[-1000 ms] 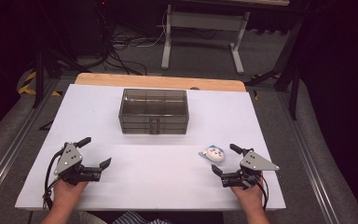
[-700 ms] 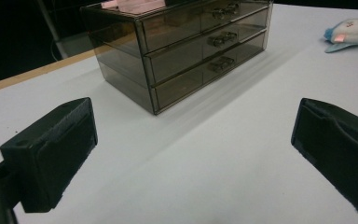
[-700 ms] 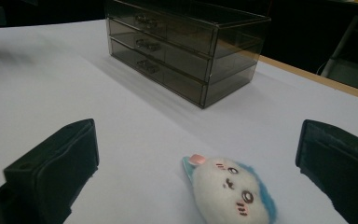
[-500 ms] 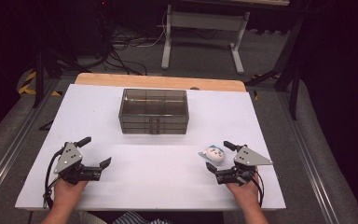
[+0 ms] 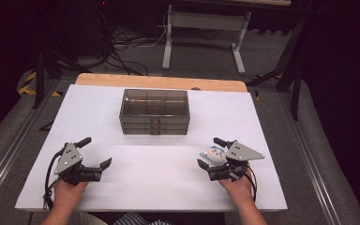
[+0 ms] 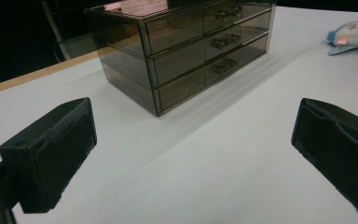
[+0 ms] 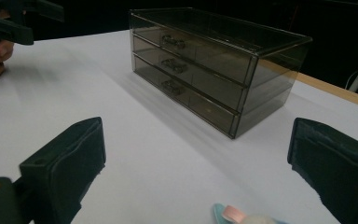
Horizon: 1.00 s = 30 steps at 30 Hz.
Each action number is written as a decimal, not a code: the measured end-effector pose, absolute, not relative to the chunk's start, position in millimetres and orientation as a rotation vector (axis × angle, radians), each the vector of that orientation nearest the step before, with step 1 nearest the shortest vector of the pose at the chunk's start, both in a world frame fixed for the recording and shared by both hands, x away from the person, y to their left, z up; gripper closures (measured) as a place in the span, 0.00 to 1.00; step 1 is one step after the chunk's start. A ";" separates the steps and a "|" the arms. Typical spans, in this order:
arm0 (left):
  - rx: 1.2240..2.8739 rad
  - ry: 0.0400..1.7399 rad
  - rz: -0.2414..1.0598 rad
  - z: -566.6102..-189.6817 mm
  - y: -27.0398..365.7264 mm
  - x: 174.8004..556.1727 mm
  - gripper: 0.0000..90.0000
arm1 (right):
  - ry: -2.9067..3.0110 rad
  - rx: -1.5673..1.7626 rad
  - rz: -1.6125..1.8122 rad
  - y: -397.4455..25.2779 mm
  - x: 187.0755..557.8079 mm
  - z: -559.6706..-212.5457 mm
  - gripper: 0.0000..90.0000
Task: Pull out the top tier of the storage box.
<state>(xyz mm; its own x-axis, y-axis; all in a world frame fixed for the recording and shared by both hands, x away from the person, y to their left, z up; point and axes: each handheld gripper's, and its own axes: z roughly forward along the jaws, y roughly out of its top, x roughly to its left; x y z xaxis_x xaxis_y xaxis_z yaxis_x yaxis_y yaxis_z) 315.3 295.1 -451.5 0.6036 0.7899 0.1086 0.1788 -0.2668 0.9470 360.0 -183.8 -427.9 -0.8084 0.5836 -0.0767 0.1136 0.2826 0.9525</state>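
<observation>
Hands at the near edge of the white counter each grip a pair of black two-jaw tongs. The left tongs hover low over bare surface with their jaws spread wide apart, nothing between them. The right tongs likewise stand with jaws wide apart, and a small white plush toy with pale blue and pink trim lies on the counter between them, touched by neither jaw as far as the high view shows; in the right gripper view its tip peeks in at the bottom edge. Farther back, at the counter's middle, sits a smoky translucent plastic organiser with three drawers, all shut. Beyond it, a pale wooden strip borders the far edge.
</observation>
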 end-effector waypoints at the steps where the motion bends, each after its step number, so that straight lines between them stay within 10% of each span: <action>1: 1.780 0.788 0.726 -451.4 295.2 315.2 0.01 | 2.150 0.626 1.543 -182.4 360.7 -427.4 0.05; 30: 1.786 0.794 0.723 -453.3 292.7 317.9 0.01 | 2.266 0.492 1.530 -130.7 376.1 -412.3 0.08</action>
